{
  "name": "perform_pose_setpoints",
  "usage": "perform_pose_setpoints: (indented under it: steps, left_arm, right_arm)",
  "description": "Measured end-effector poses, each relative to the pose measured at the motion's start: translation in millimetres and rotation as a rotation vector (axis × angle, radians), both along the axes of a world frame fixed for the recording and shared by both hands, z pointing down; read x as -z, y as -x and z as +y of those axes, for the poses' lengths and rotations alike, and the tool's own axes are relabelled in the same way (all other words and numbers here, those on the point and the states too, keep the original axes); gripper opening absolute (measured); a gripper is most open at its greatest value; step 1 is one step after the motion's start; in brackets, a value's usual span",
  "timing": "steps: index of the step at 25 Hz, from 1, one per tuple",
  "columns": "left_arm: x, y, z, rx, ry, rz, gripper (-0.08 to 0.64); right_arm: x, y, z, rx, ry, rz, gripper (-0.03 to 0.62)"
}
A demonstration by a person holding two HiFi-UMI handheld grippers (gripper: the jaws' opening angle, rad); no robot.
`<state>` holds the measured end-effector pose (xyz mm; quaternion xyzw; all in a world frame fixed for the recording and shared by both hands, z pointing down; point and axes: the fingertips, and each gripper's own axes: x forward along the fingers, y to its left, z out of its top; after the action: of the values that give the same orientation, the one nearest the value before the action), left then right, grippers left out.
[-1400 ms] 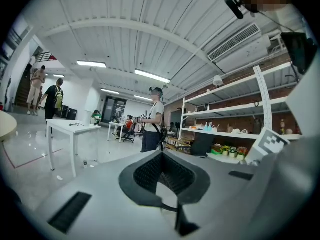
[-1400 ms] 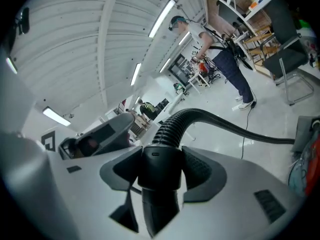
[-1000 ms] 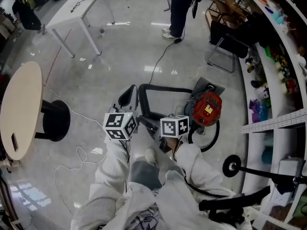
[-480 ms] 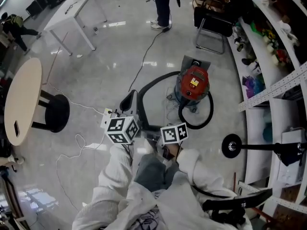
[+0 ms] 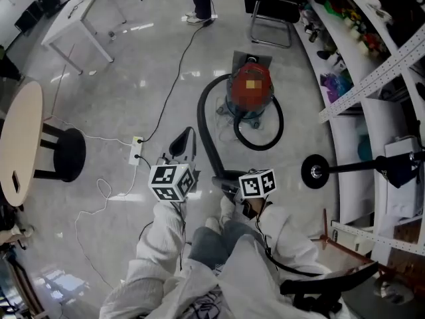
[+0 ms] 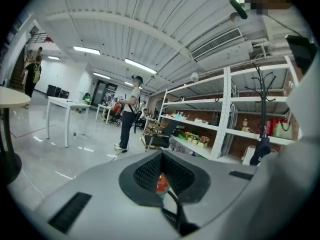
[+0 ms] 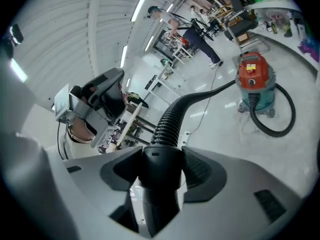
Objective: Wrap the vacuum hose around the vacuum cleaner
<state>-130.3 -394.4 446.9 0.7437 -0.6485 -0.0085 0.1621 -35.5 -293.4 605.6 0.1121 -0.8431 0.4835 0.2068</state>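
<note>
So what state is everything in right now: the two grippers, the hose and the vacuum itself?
vacuum hose: unwrapped, trailing in loose curves on the floor by the cleaner, with one end lifted.
vacuum cleaner: upright on the floor, with nothing wound round it.
right gripper: shut on the vacuum hose at its end cuff.
left gripper: jaws together, holding nothing.

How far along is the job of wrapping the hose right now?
Done: the right gripper is shut on the hose at its smooth cuff. In hand: that end is held up, away from the vacuum cleaner. Left: all the winding; the hose lies in loose curves on the floor beside it, and the left gripper holds nothing.
</note>
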Motion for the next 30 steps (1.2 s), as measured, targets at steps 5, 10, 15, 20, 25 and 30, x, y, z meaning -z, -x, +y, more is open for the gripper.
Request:
perform_pose_setpoints:
  steps: [5, 10, 15, 20, 25, 30]
  left_arm:
    - [-35, -48, 32, -0.08, 0.072, 0.027, 0.002]
    - [-41, -105, 18, -0.15, 0.083, -0.002, 0.001]
    - [-73, -170, -18, -0.162, 0.094, -0.01, 0.002]
    - [-136, -228, -63, -0.064, 0.092, 0.047, 0.002]
    - [-219, -269, -95, -0.016, 0.112, 0.047, 0.001]
    - [-323, -282, -103, 0.001, 0.117, 0.031, 0.002]
  right_arm:
    - [-45, -63, 37, 0.049, -0.06, 0.145, 0.239]
    - [-65, -127, 23, 0.079, -0.106, 0.163, 0.239]
    - [-98, -191, -29, 0.281, -0.291, 0.23, 0.239]
    - [-169, -245, -87, 0.57, -0.469, 0.316, 0.239]
    - [-254, -269, -120, 0.734, -0.505, 0.324, 0.239]
    - [-355, -268, -131, 0.829, -0.565, 0.259, 0.239]
